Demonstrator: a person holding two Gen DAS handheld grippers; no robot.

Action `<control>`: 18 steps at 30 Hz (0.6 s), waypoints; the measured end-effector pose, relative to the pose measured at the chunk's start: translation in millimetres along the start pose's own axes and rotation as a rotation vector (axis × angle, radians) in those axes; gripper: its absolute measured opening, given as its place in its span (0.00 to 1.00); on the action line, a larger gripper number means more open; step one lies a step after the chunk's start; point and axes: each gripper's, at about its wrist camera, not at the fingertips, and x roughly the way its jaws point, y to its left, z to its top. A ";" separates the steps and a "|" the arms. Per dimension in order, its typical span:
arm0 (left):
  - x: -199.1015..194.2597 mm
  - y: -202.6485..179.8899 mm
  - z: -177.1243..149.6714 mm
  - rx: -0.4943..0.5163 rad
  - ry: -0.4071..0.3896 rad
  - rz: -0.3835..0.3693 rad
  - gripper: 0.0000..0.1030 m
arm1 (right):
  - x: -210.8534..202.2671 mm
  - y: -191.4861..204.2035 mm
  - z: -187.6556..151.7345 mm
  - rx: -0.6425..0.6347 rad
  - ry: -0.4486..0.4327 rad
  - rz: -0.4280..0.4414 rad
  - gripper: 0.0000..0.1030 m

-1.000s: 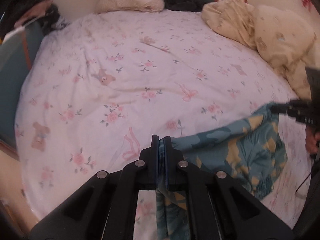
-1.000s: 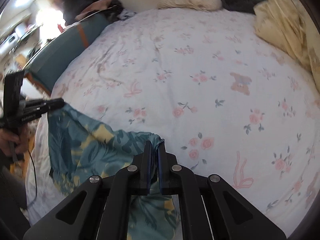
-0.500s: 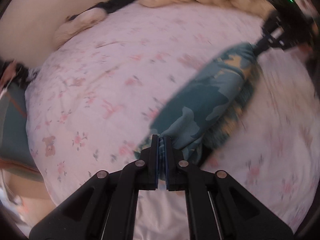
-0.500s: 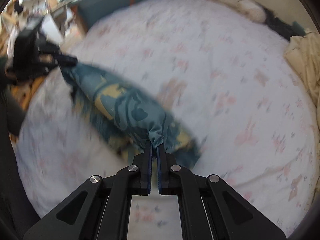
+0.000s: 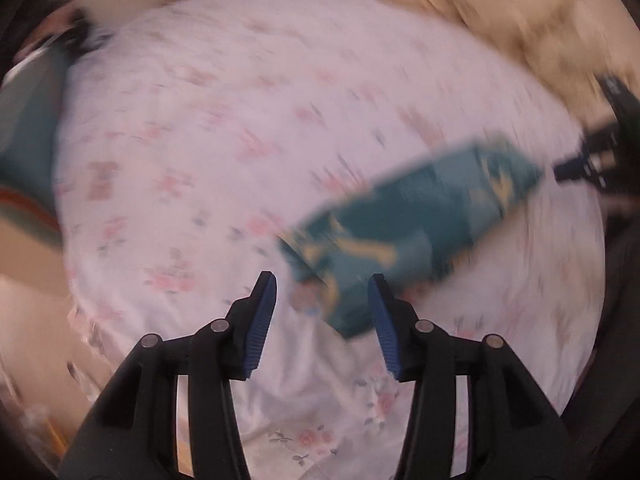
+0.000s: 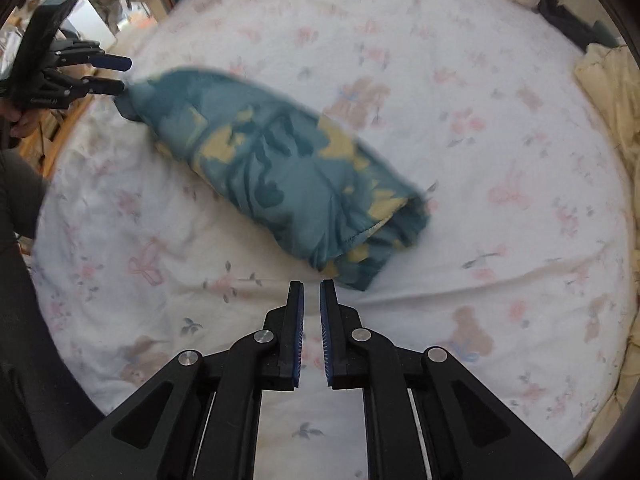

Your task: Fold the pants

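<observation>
Pants of teal cloth with a yellow leaf print (image 6: 288, 172) lay as a long, loosely folded bundle on the white bedsheet printed with pink flowers and small bears (image 6: 500, 128), and the coming move, by this reading, turned on how that bundle ran between the two tools.

In the right wrist view, taken from left to right, the left gripper (image 6: 116, 74) sat at the upper left edge of the frame, its blue-tipped fingers parted and just beside the narrow end of the bundle; whether they touched the cloth could not be told. From there the long axis ran diagonally down to the lower right, ending in a thicker, layered end just above and slightly right of the right gripper (image 6: 311, 284). That gripper's jaws had just been opening: they stood a small way apart with nothing between them, the cloth let go.

In the blurred left wrist view the left gripper (image 5: 322, 278) had likewise just been opening, its jaws wide, the bundle's near end (image 5: 404, 236) lying on the sheet beyond and between the tips, unpressed. The bundle climbed toward the upper right, where the right gripper (image 5: 576, 168) showed dark at the frame's edge.

Each tool was nearest its own end; a further fold would probably bring one end along this axis to the other.
</observation>
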 end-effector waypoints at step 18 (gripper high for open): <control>81.8 -43.4 -7.9 -0.163 0.118 0.013 0.24 | 93.9 -11.5 12.8 0.233 0.158 -0.118 0.00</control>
